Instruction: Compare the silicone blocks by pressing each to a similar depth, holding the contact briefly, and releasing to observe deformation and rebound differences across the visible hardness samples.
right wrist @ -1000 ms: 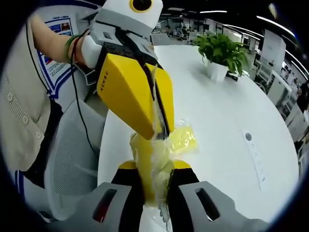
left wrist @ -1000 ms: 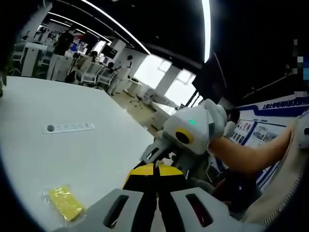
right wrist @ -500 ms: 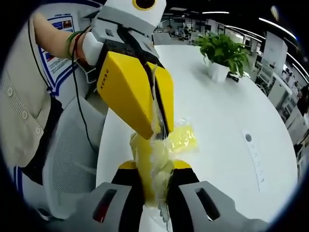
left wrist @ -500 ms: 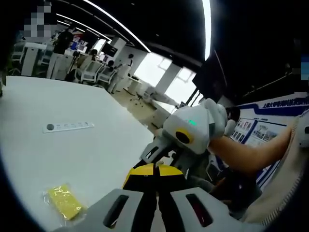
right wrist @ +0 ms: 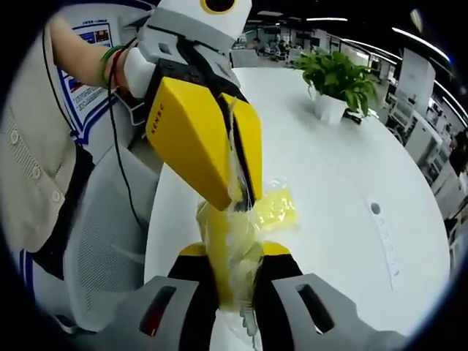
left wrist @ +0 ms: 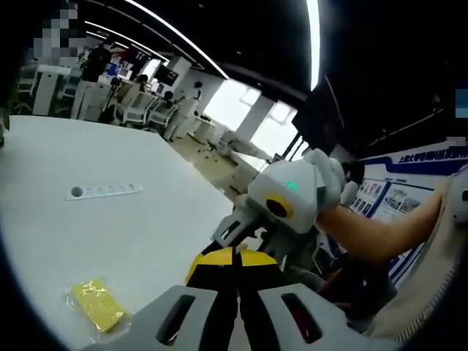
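In the right gripper view, my right gripper (right wrist: 234,254) is shut on a yellow silicone block (right wrist: 223,238) wrapped in clear plastic, held upright between its jaws. My left gripper (right wrist: 238,199) comes down from above, its yellow jaws shut on the top of the block's plastic wrap (right wrist: 234,157). A second wrapped yellow block (right wrist: 276,208) lies on the white table (right wrist: 329,168) just behind. In the left gripper view, my left gripper (left wrist: 235,257) is shut, and the right gripper's white body (left wrist: 289,197) sits close ahead. The second yellow block (left wrist: 97,306) lies at lower left.
A white strip with a round mark (right wrist: 387,245) (left wrist: 102,192) lies on the table. A potted plant (right wrist: 335,73) stands at the far side. A grey mesh chair (right wrist: 102,241) is by the table edge, next to the person's sleeve (right wrist: 33,168). People and desks (left wrist: 110,88) fill the background.
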